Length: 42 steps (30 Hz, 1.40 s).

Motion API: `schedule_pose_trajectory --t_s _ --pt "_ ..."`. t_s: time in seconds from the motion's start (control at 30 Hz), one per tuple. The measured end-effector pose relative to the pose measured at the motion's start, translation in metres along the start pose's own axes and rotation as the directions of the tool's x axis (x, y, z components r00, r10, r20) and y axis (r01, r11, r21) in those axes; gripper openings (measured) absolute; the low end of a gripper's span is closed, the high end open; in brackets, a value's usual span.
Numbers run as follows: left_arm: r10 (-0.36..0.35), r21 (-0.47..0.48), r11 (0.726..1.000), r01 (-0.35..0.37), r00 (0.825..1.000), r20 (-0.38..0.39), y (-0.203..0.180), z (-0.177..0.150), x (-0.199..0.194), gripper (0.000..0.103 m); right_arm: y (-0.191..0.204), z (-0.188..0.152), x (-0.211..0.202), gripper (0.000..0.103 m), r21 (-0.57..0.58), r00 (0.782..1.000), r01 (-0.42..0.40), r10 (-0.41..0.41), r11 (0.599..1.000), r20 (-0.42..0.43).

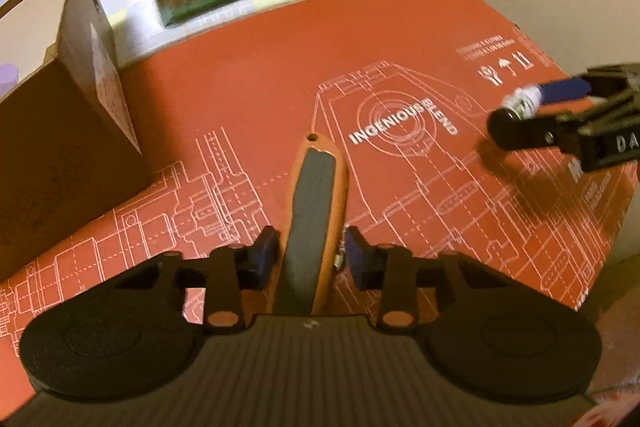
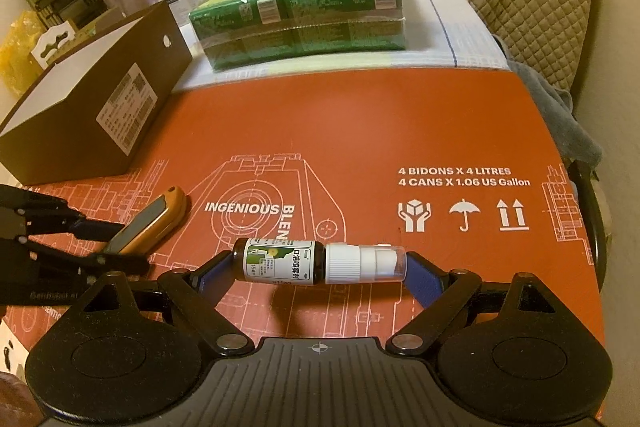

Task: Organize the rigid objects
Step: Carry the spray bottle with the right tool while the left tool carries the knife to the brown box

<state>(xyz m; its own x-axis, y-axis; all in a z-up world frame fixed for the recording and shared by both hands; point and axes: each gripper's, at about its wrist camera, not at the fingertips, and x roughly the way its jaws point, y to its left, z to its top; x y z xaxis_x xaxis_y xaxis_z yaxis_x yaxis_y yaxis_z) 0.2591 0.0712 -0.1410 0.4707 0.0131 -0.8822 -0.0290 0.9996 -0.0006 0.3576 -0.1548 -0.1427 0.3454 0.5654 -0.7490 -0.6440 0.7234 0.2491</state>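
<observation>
The knife, a folded utility cutter with an orange body and a grey inlay along its length, has a small hole at its far end. It lies lengthwise between the left gripper's fingers, over the red carton.

The bottle is small and dark, with a green and white label, a ribbed white collar and a clear cap over a white nozzle. It hangs level, crosswise, above the carton, pinched end to end by the right gripper, base to the left.

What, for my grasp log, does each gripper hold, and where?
Right gripper: spray bottle, by base and cap. Left gripper: utility knife, by its sides.
</observation>
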Motion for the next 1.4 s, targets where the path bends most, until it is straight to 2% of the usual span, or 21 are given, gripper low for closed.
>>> schedule_pose_trajectory --t_s 0.13,0.5,1.07,1.4 --pt "0.021 0.021 1.000 -0.021 1.000 0.009 -0.006 0.000 -0.001 0.031 0.004 -0.001 -0.001 0.086 -0.001 1.000 -0.002 0.002 1.000 -0.002" --pt "0.028 -0.048 0.998 -0.028 1.000 -0.005 -0.001 0.003 -0.010 0.030 0.021 0.002 -0.003 0.086 -0.032 1.000 -0.001 0.002 0.999 0.019" --pt "0.055 -0.131 0.990 -0.050 0.998 0.035 0.027 -0.007 -0.051 0.030 0.048 0.010 -0.001 0.086 -0.070 0.999 -0.021 0.024 0.997 0.042" --pt "0.073 -0.172 0.984 -0.057 0.993 0.088 0.040 -0.008 -0.081 0.030 0.068 0.020 -0.003 0.086 -0.106 0.996 -0.050 0.058 0.993 0.067"
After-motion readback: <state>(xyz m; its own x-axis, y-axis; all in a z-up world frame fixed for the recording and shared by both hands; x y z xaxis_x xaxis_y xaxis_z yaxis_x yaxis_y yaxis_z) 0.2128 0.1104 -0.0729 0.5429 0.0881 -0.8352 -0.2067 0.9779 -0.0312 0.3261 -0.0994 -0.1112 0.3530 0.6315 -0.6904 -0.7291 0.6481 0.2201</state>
